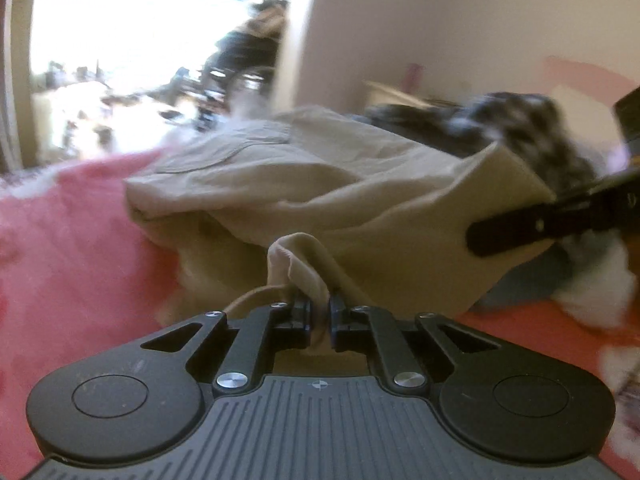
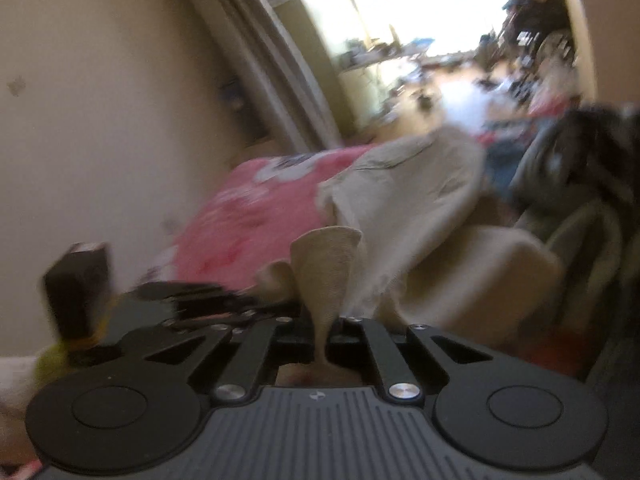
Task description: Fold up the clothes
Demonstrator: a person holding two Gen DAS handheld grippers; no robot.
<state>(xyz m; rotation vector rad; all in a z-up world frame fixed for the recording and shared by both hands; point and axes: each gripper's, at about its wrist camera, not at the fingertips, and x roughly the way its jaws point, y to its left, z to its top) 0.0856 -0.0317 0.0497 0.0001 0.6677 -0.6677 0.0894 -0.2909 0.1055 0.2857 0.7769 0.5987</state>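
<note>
Beige trousers (image 1: pixel 280 168) are lying bunched on a pink bedspread (image 1: pixel 72 216), one end being lifted. The left gripper (image 1: pixel 319 312) is pinching a rolled hem between nearly closed fingers (image 1: pixel 301 312); the right gripper (image 2: pixel 325 332) is clamping a fanned corner of the same cloth, its fingers narrow. Risks, as judged: each grip is taking only a thin edge, so fabric may be slipping free under tension; uneven pulling is likely skewing the fold; the dark patterned garment (image 1: pixel 532 128) just beside may be snagging. The bed is soft and cluttered; behind, a plain wall (image 2: pixel 100 100) and a bright, blurred doorway (image 2: pixel 432 12) are showing
</note>
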